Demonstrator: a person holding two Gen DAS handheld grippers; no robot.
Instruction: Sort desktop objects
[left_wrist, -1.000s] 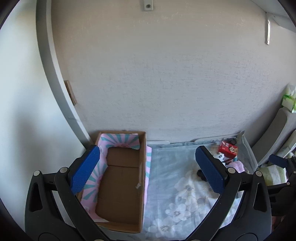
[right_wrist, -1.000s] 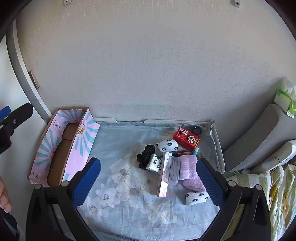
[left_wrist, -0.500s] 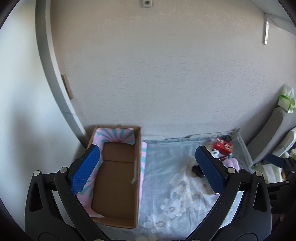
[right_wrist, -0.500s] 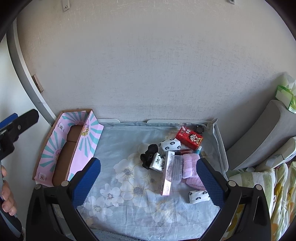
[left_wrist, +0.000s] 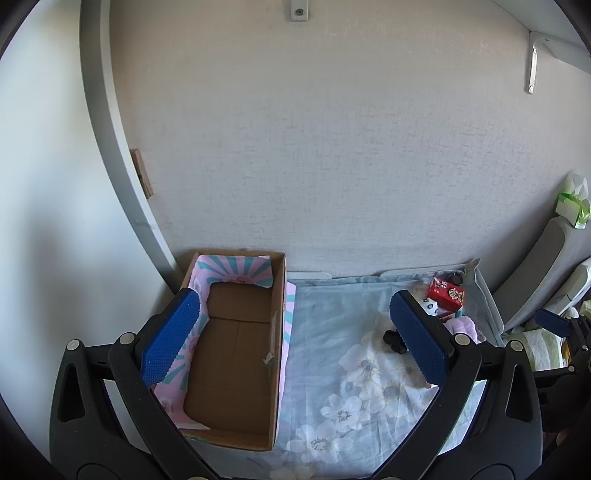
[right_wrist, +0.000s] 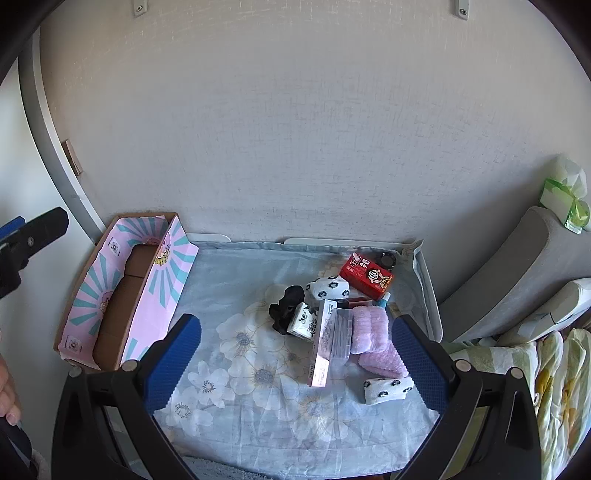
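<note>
Your left gripper (left_wrist: 295, 339) hangs with jaws spread and empty above the cardboard box (left_wrist: 236, 354) at the left of the floral cloth (right_wrist: 258, 369). Your right gripper (right_wrist: 295, 365) is also spread, holding nothing, over the cloth. The clutter sits right of centre: black hair claw (right_wrist: 286, 308), long pink carton (right_wrist: 323, 341), pink towel (right_wrist: 373, 339), red box (right_wrist: 366, 277).

A pale textured wall (left_wrist: 332, 147) rises behind the desk, with a small metal mounting plate (left_wrist: 298, 11) screwed in near the top and a white shelf bracket (left_wrist: 533, 62) off to the right. A grey curved frame (left_wrist: 110, 147) arcs down the left side. Further right, a green tissue pack (right_wrist: 565, 199) sits on a grey cushion (right_wrist: 517, 266), beside floral bedding (right_wrist: 557, 387).
</note>
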